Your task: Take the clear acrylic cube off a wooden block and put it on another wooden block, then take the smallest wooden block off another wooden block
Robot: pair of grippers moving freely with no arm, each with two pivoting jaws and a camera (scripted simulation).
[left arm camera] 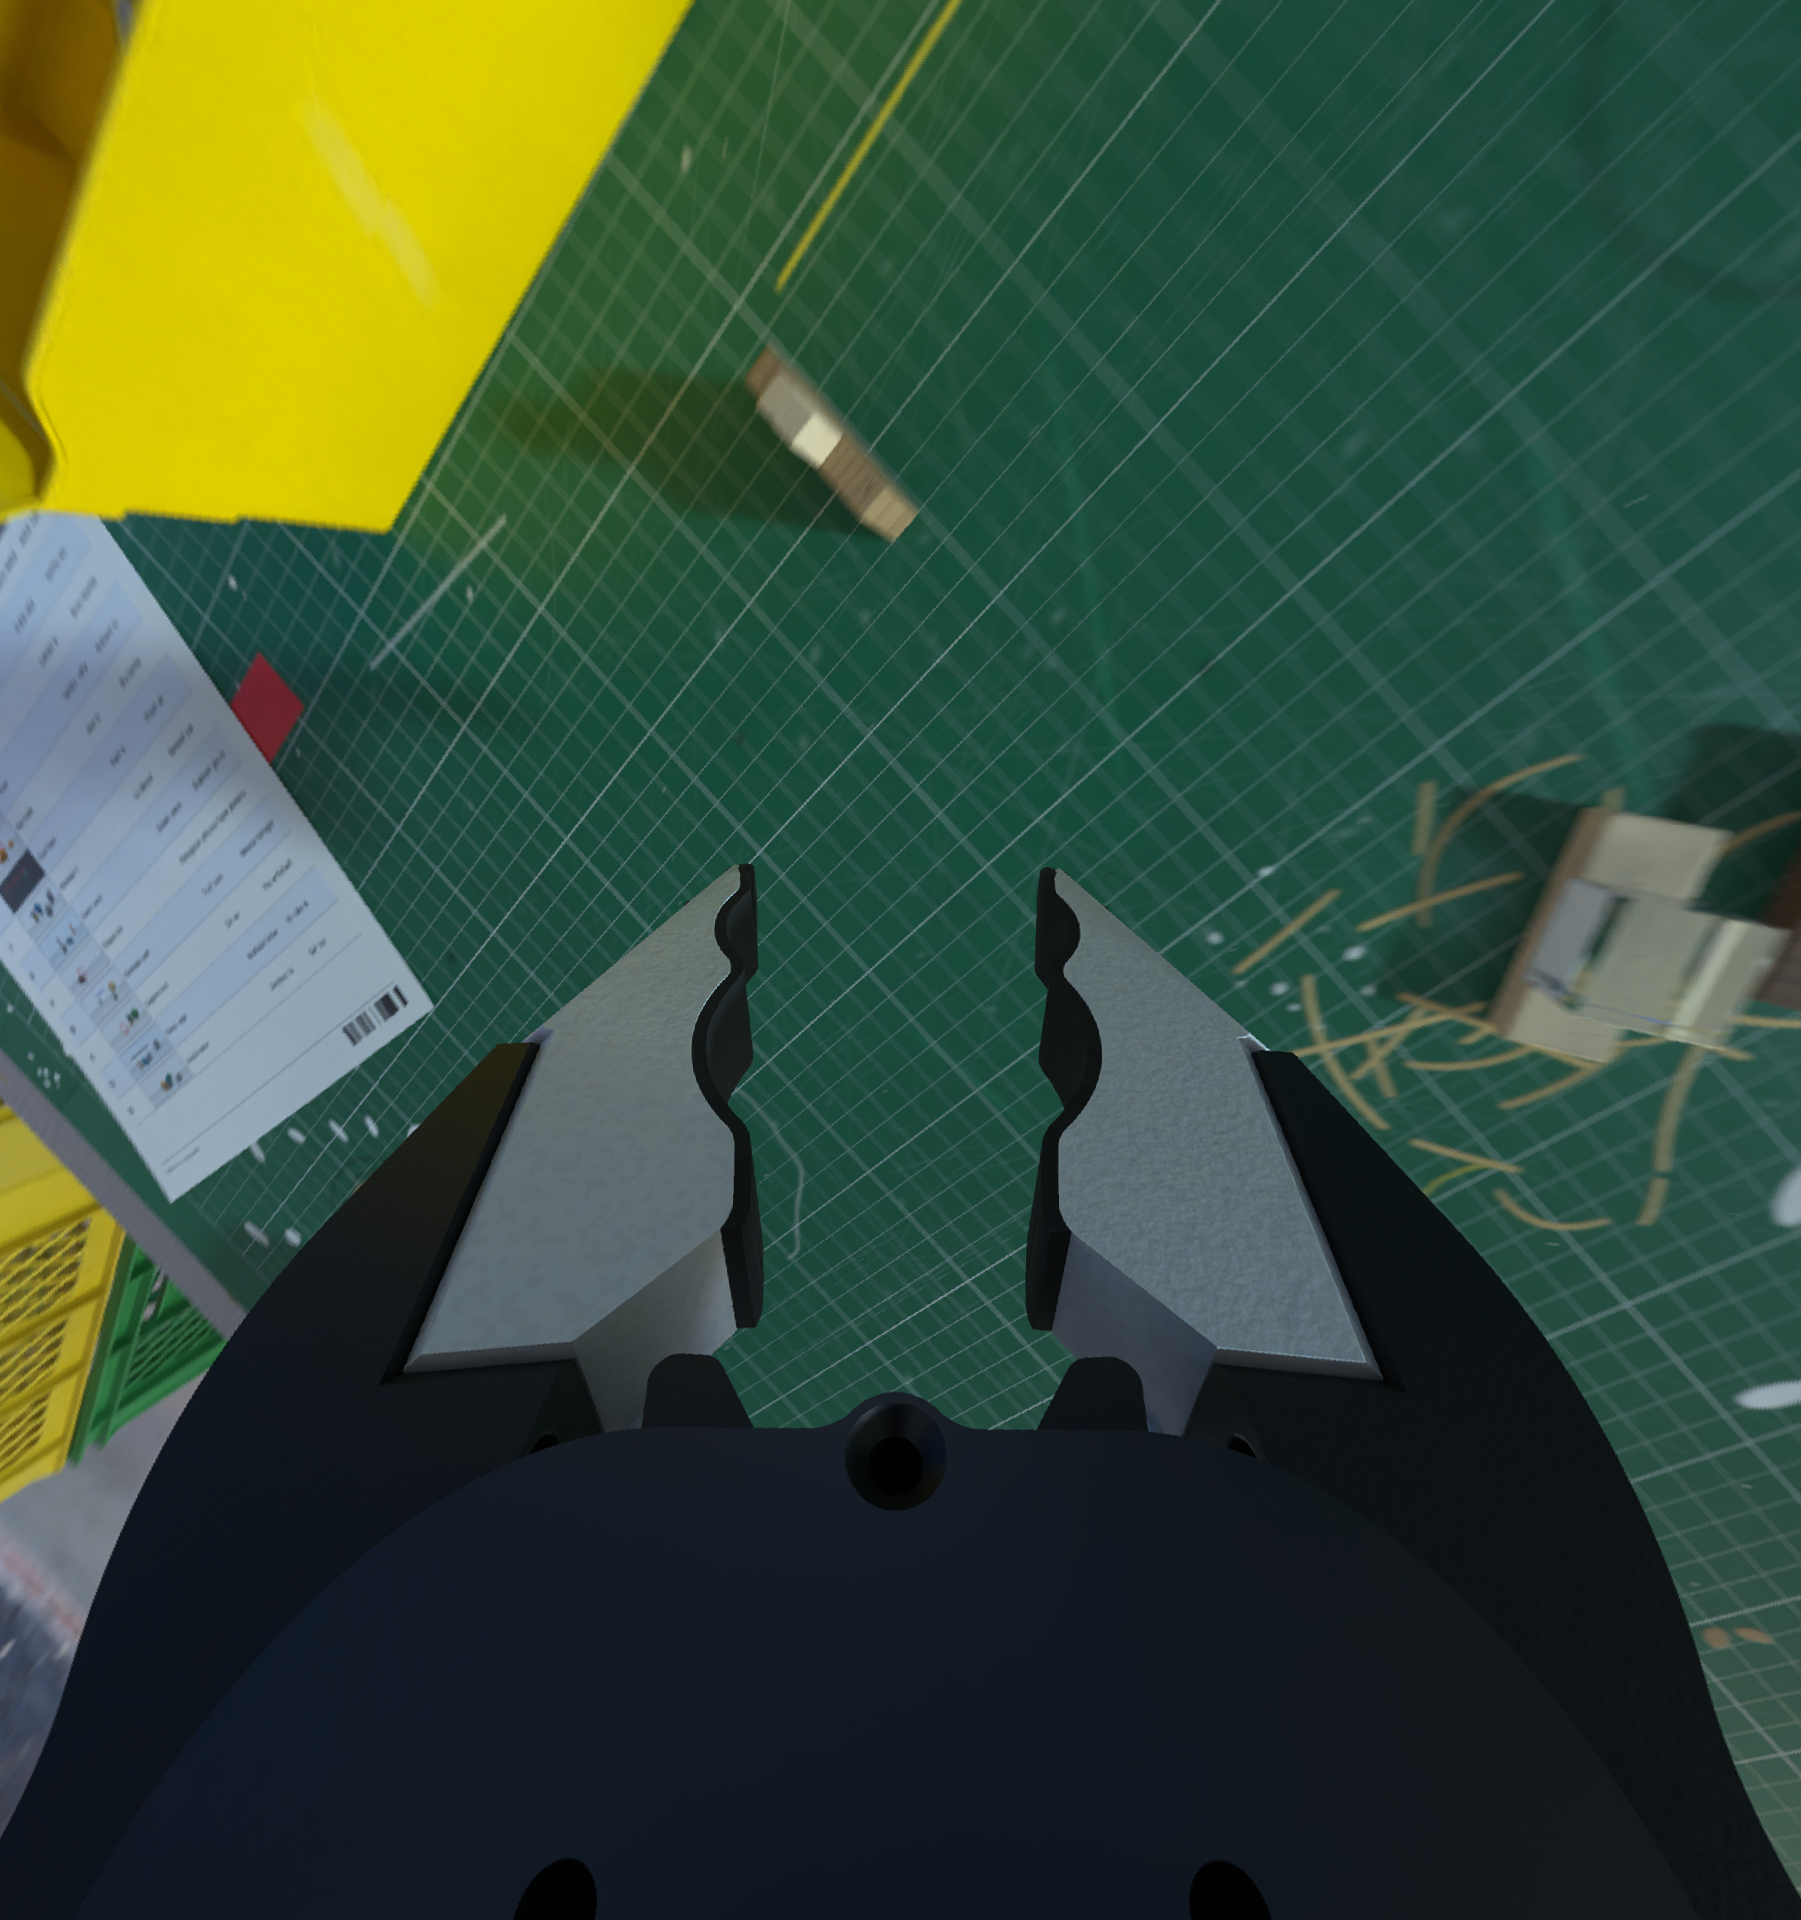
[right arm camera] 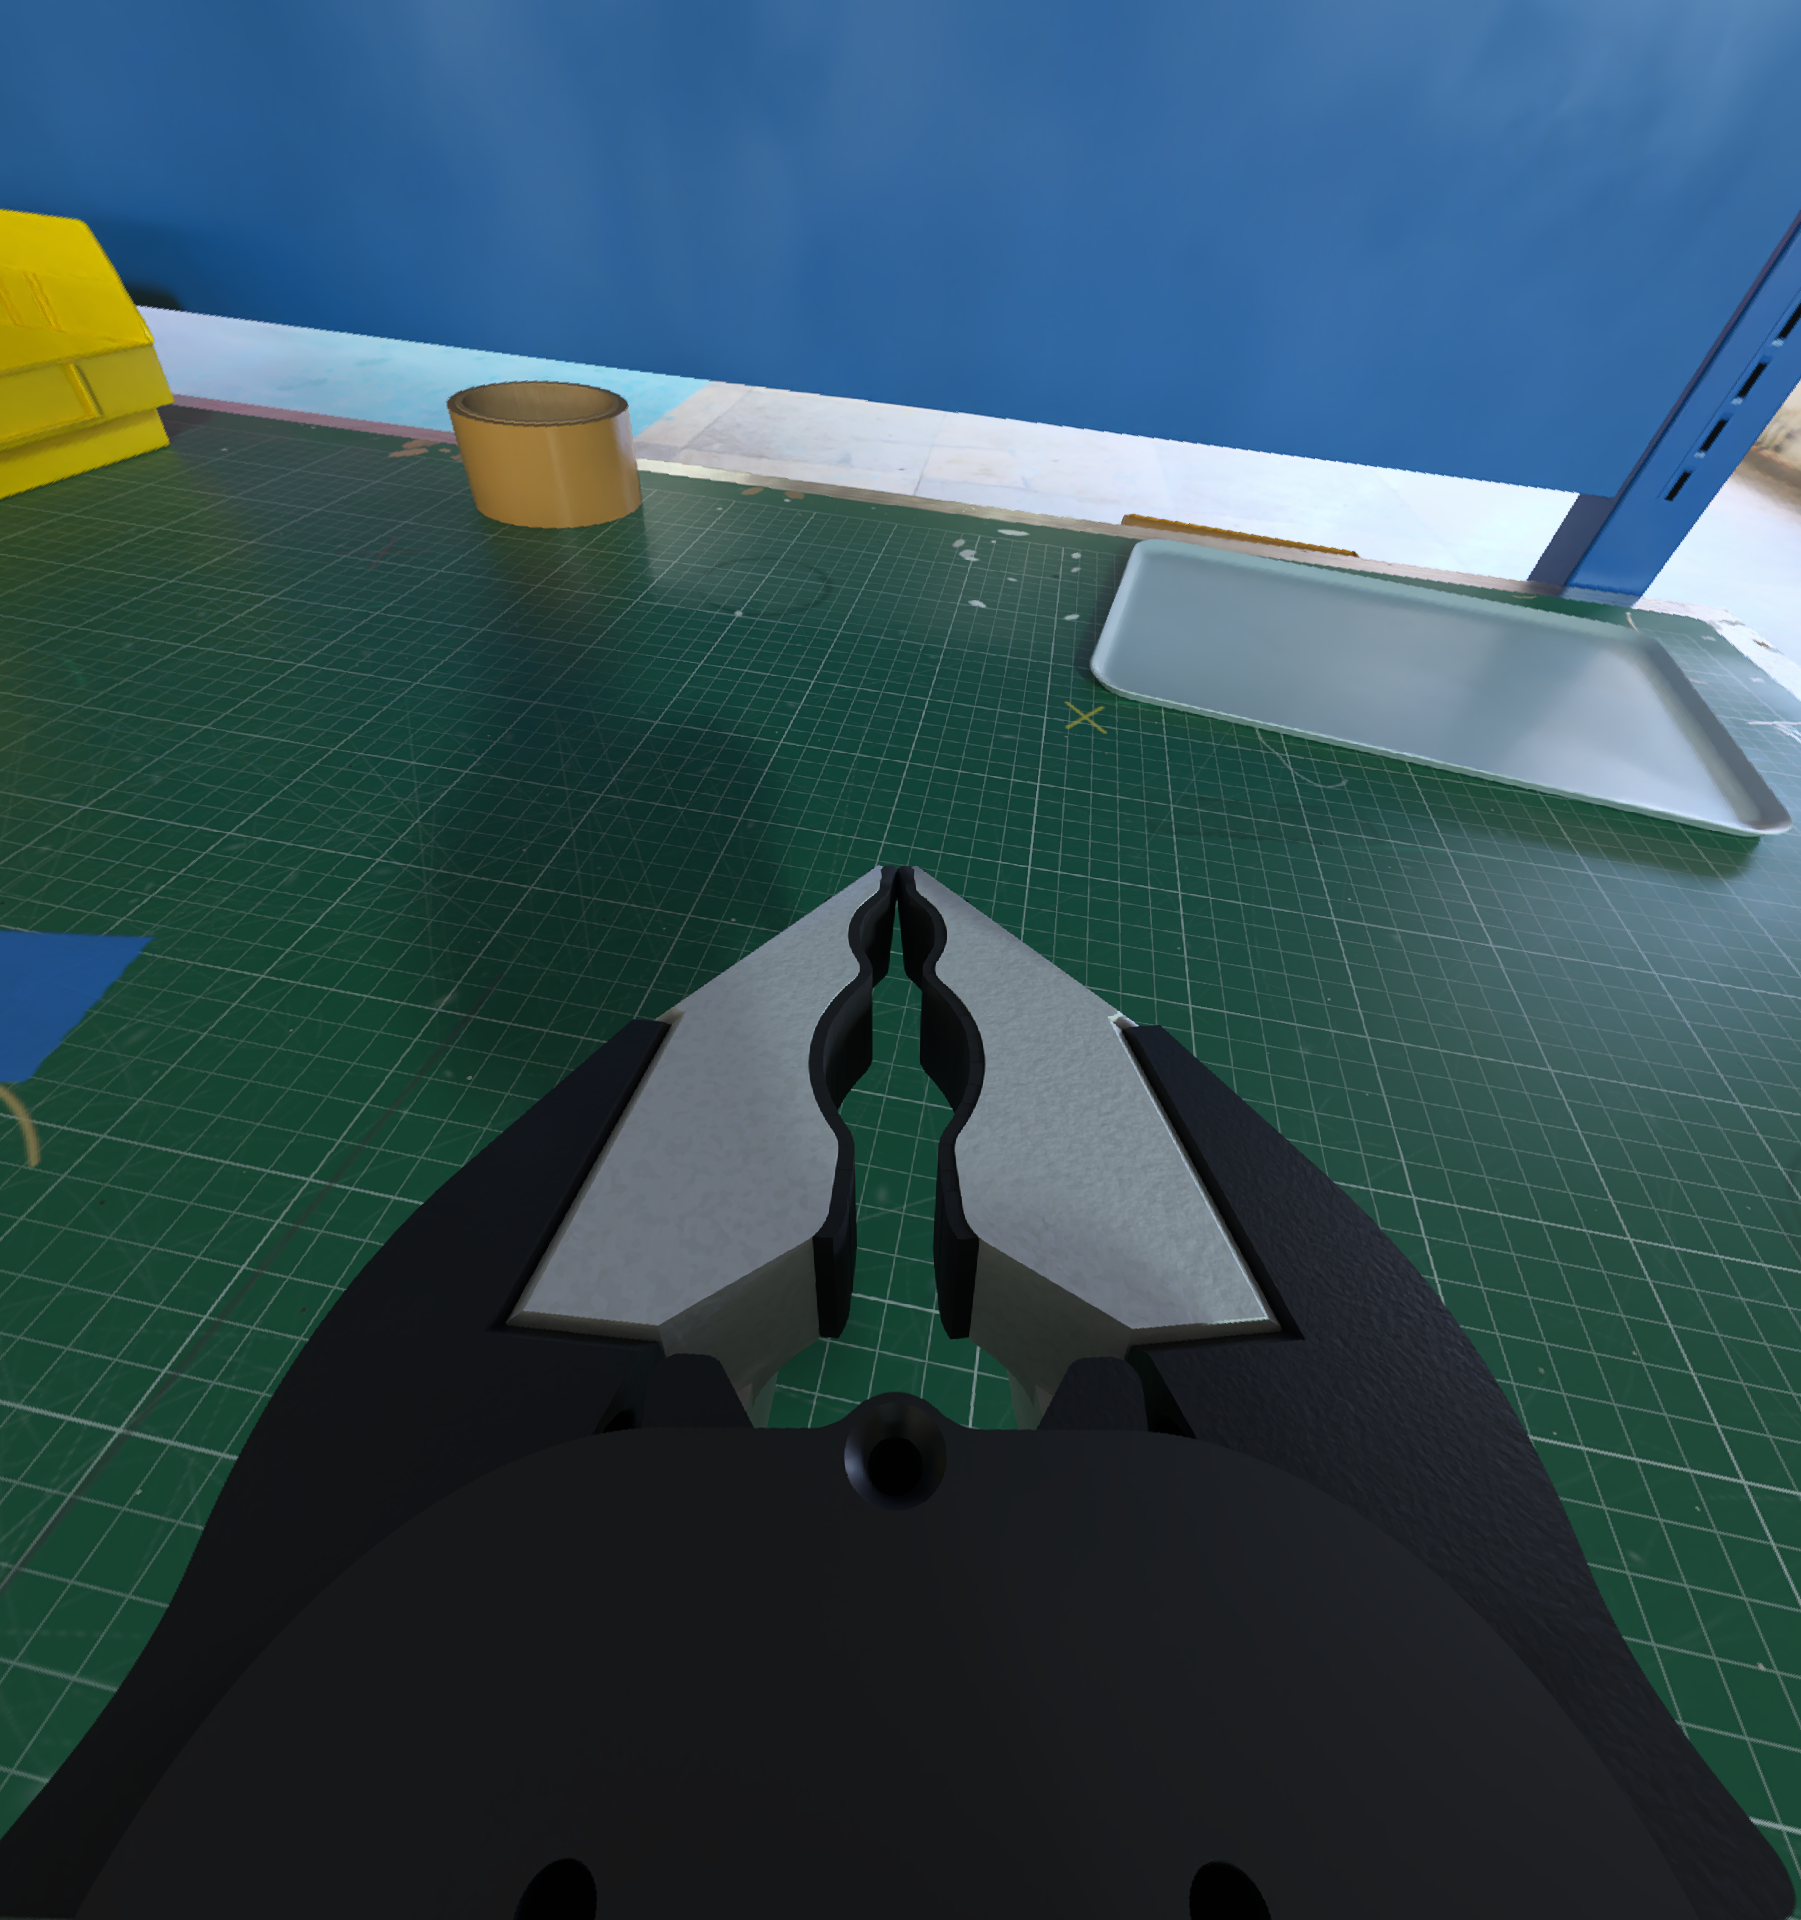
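While the left tongs (left arm camera: 897, 904) hang spread and empty above the green table (left arm camera: 1135, 582), the clear acrylic cube (left arm camera: 1587, 930) sits glassy and blurred on a pale wooden block (left arm camera: 1644, 940) to their right, among thin tan strands. A second wooden block (left arm camera: 834, 445), lying flat, runs its long axis from upper left to lower right. The right tongs (right arm camera: 897, 875) are pressed together, holding nothing.
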